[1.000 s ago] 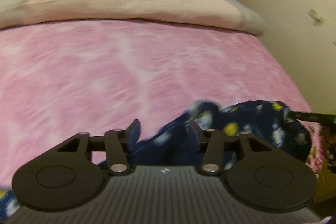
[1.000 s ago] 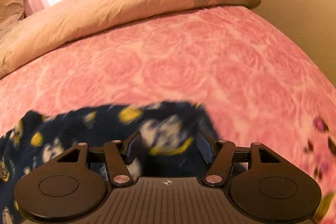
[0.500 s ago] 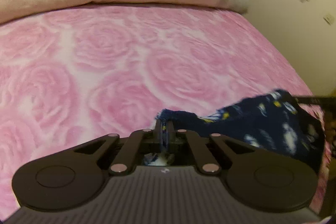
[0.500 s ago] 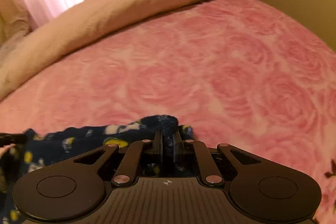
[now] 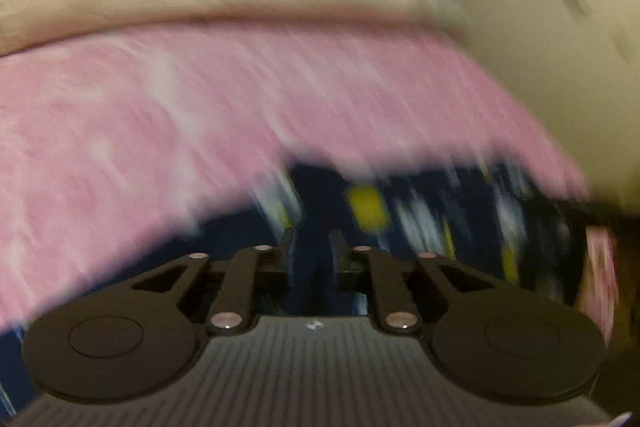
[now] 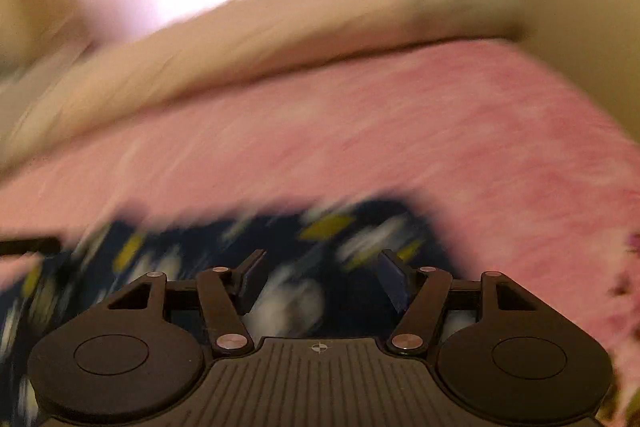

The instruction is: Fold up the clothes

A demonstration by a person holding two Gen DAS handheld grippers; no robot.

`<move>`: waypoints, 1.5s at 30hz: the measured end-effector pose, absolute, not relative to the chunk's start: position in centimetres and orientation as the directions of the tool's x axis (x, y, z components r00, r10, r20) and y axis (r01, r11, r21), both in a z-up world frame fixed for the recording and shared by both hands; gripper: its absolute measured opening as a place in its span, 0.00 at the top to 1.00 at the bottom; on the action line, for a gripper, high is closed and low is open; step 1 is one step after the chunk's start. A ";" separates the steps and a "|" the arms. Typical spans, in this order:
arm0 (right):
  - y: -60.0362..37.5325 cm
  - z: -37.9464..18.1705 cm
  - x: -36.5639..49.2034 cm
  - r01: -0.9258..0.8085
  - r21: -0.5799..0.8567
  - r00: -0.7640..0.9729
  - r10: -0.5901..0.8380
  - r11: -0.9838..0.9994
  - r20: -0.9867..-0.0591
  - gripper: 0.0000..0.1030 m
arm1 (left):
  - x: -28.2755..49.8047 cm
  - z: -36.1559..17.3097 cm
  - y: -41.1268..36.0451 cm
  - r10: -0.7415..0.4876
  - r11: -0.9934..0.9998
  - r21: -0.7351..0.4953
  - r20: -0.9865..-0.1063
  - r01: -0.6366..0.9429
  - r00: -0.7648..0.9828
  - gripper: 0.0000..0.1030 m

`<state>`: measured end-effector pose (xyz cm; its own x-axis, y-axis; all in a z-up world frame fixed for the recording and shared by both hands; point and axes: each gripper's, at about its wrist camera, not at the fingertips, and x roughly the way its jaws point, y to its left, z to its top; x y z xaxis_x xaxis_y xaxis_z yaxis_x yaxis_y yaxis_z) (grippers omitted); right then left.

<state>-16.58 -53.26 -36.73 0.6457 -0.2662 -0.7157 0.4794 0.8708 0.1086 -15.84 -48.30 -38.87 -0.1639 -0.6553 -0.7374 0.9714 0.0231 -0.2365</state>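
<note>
Left wrist view: left gripper [image 5: 313, 243] fingers narrow, pinching navy printed garment [image 5: 420, 211]; right gripper [image 6: 320, 267] fingers wide, empty, over cloth on pink bedspread [image 6: 440, 131]; fold stage unclear through blur.

No text, label, brand or number can be read anywhere.

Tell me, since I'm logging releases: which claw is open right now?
The right claw: its fingers stand spread wide over the navy printed garment. The left claw is nearly shut, pinching the cloth.
</note>
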 end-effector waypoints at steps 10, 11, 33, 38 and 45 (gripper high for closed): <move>-57.8 -39.1 -21.8 0.567 -0.010 0.546 -0.384 0.824 -0.744 0.40 | -8.5 -39.3 -41.9 -0.656 0.229 -0.133 -0.753 0.964 0.052 0.96; -57.4 -38.7 -22.1 0.568 -0.013 0.545 -0.389 0.823 -0.743 0.40 | -8.8 -38.7 -40.9 -0.654 0.232 -0.146 -0.755 0.962 0.043 0.96; -45.7 -40.1 -21.2 0.459 0.022 0.661 -0.325 0.888 -0.676 0.39 | -18.1 -40.4 -30.8 -0.740 0.039 -0.191 -0.665 0.981 -0.100 0.86; -42.4 -41.4 -23.2 0.501 -0.017 0.635 -0.382 0.865 -0.671 0.39 | -18.7 -42.6 -26.8 -0.778 0.094 -0.215 -0.625 0.972 -0.063 0.84; -38.6 -41.2 -26.2 0.582 -0.039 0.549 -0.427 0.812 -0.719 0.39 | -19.3 -39.3 -20.5 -0.749 0.279 -0.224 -0.659 0.934 0.066 0.73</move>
<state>-26.23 -38.58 -41.22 0.5487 -0.4274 -0.7186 0.5818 0.8124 -0.0390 -19.29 -20.46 -39.26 0.0661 -0.7490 -0.6593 0.9337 0.2795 -0.2239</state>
